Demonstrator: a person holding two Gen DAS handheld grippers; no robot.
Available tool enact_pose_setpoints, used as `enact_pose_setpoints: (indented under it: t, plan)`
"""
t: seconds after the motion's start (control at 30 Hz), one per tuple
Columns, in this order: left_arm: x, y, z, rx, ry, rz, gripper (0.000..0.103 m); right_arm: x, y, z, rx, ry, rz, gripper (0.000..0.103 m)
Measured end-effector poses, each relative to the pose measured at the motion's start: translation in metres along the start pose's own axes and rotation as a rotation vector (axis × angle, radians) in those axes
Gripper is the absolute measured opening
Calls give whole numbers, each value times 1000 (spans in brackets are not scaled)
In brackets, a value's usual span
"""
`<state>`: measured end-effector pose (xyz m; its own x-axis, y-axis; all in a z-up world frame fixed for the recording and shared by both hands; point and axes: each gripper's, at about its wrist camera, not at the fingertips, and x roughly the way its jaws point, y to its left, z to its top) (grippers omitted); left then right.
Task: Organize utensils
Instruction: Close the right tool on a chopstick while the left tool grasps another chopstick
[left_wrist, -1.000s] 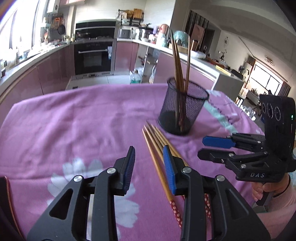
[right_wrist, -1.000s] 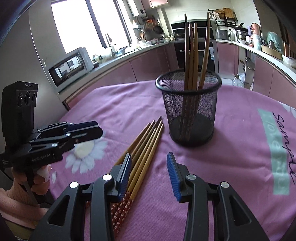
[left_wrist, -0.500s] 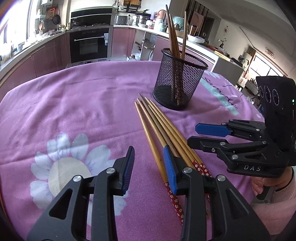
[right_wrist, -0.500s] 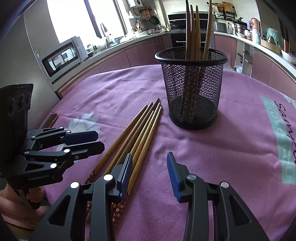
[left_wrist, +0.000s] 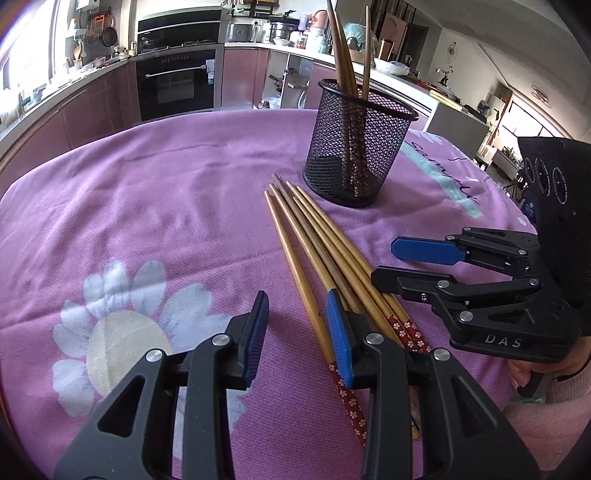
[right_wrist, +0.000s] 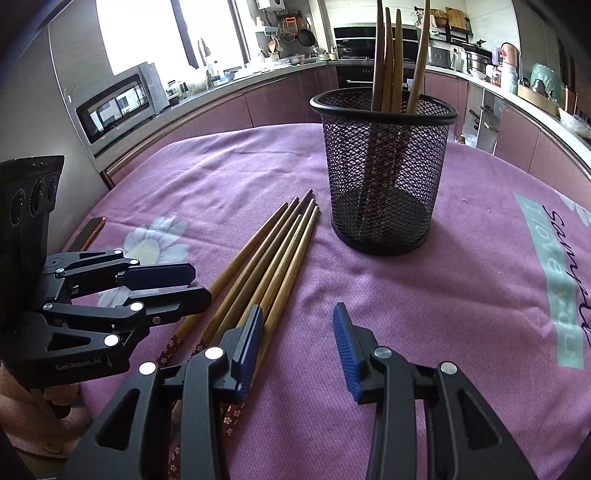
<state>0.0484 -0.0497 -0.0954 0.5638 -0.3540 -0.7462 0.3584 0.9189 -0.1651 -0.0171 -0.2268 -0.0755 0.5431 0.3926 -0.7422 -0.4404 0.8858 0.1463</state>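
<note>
L gripper (left_wrist: 297, 328): jaws spread, nothing pinched. It sits low over the decorated handle ends of the loose chopsticks (left_wrist: 317, 251). Its right pad lies over the bundle, and the leftmost stick shows in the gap between the pads. Whether the pad touches wood, can't tell.

R gripper (right_wrist: 297, 349): jaws also spread, empty. Its left pad is over the bundle's right edge, and the gap itself is over bare pink tablecloth (right_wrist: 461, 280). So the sticks lie just to its left, not between the pads.

Long axis: approx five sticks lie side by side, running from the red flower-print handles near both grippers, tips pointing away twd the black mesh holder (left_wrist: 356, 147). Holder stands upright just beyond the tips, apart from them, w/ several chopsticks already standing in it.

Judgement: both grippers flank the handle end and point roughly along the sticks. L looks better placed, since one stick is already w/in its gap; R would need to shift left. A grab at the handle end leaves the long tip swinging, so expect droop when lifting twd the holder.
</note>
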Motion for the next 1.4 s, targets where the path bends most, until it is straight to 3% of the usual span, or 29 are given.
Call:
enact_pose_setpoints:
  t: [1.03, 1.4]
  plan:
    - [14, 2, 8, 4, 12, 54, 28, 6, -4, 10, -28, 13, -48, 35]
    - [21, 4, 15, -10, 7, 62, 17, 13, -5, 19, -30, 19, -50, 17]
